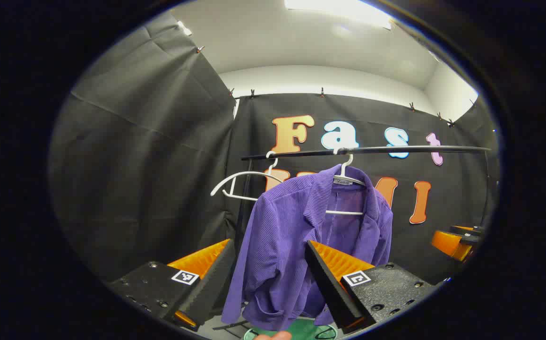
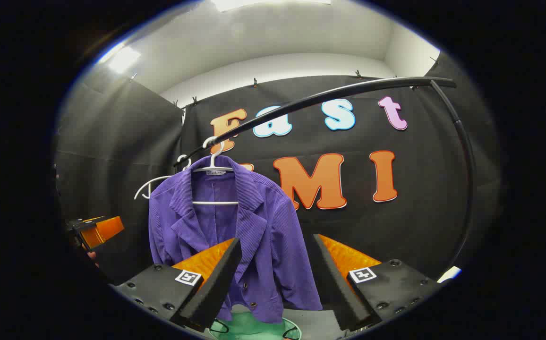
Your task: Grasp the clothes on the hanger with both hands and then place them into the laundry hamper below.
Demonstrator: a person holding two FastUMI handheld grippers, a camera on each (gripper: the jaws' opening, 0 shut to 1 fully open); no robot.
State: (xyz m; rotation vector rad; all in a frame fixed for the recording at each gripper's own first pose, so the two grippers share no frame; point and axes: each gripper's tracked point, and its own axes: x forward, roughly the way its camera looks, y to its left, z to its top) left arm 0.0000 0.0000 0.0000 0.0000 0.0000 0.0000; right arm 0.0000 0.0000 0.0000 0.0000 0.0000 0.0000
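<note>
Purple ribbed jacket point(image 1: 301, 236) with lapel collar, hanging on a white hanger point(image 1: 346, 177) at 12 o'clock of the green hamper point(image 2: 254, 328); left gripper point(image 1: 269, 283) and right gripper point(image 2: 275, 278) fingers released.

Left gripper point(image 1: 269, 278): jaws spread wide, nothing pressed between them, aimed level and forward. A fingertip point(image 1: 274, 335) of the holding hand shows just below the jaws. Right gripper point(image 2: 273, 278): jaws likewise spread wide and free, aimed forward. From the left gripper view, the right gripper point(image 1: 457, 241) sits far off to the right of the jaws; from the right gripper view, the left gripper point(image 2: 94, 232) sits far off to the left.
</note>
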